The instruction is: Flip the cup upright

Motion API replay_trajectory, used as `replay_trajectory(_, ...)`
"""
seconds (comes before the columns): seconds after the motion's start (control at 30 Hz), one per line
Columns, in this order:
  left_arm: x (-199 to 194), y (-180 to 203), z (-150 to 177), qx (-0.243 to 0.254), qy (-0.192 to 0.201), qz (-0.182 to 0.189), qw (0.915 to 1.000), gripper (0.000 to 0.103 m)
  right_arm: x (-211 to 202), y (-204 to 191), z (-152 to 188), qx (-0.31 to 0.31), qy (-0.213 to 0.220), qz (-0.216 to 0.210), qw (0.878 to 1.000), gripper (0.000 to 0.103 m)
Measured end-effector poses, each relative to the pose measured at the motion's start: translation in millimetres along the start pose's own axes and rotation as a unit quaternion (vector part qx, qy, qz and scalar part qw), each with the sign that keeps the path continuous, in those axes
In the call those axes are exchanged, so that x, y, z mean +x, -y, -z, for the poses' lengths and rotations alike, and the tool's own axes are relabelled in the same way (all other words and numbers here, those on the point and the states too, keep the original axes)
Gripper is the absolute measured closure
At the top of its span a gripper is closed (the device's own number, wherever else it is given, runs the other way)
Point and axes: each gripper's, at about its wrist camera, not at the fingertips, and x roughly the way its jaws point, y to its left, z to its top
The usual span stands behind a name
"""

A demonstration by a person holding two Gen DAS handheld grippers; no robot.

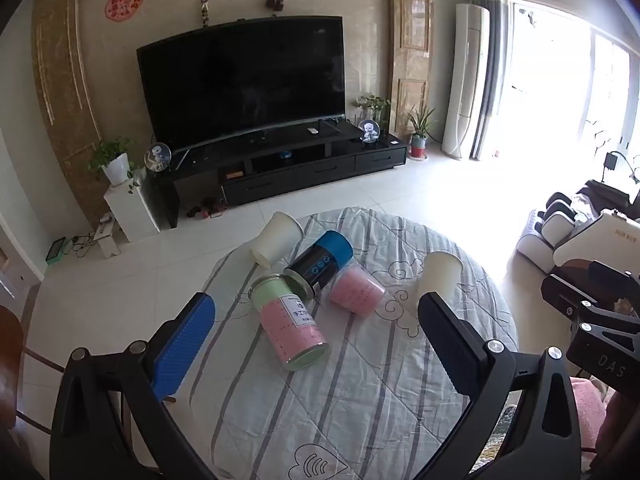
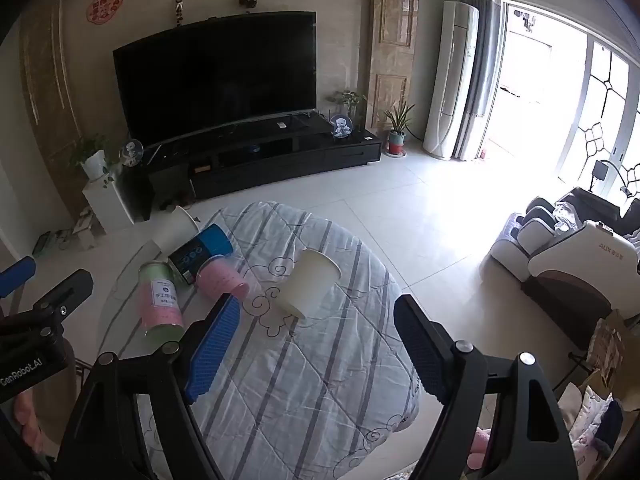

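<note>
Living-room setting: a round table (image 2: 320, 380) under a striped quilted cloth stands before a TV (image 2: 216, 76) and tiled floor. Several cups lie tipped on the cloth. The near white cup (image 2: 310, 282) lies on its side at 12 o'clock from the right gripper (image 2: 316, 344), just ahead of the fingertips and apart from them, wide rim toward the far edge. At its 9 o'clock lies a pink cup (image 2: 222, 278), also on its side; beyond that, a blue-capped can (image 2: 202, 252) and a glass jar (image 2: 160, 300) lie touching or nearly touching, and a second white cup (image 2: 176, 228) lies at the far left edge. Right gripper: jaws spread wide, holding nothing. Left gripper (image 1: 316, 332): jaws likewise spread, empty, with the jar (image 1: 290, 322) between and ahead of its fingers. In the left view the near white cup (image 1: 440, 276) sits at 1 o'clock, just past the right-hand finger. No cup is upright yet; the task appears to be at the approach stage. Probable faults: a thin paper wall may crush under a firm squeeze; a round cup may roll on the soft cloth if nudged by one finger first; the far white cup could drop off the edge; crowded items may be knocked during a reach.
</note>
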Motion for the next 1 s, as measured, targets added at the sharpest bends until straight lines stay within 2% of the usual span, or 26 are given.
replay_trajectory(0.27,8.3,-1.9,3.5,-0.001,0.002,0.005,1.0000,0.001,-0.5,0.0,0.2,0.001,0.006,-0.002,1.000,0.022)
replay_trajectory(0.47,0.2,1.1,-0.8,0.002,0.011,0.006,0.9999,0.004,2.1,0.9,1.6,0.002,0.004,-0.002,1.000,0.022)
replay_trajectory(1.0,0.6,-2.1,-1.9,0.001,0.013,0.003,0.9999,0.004,-1.6,-2.2,-3.4,-0.003,0.009,-0.005,1.000,0.022)
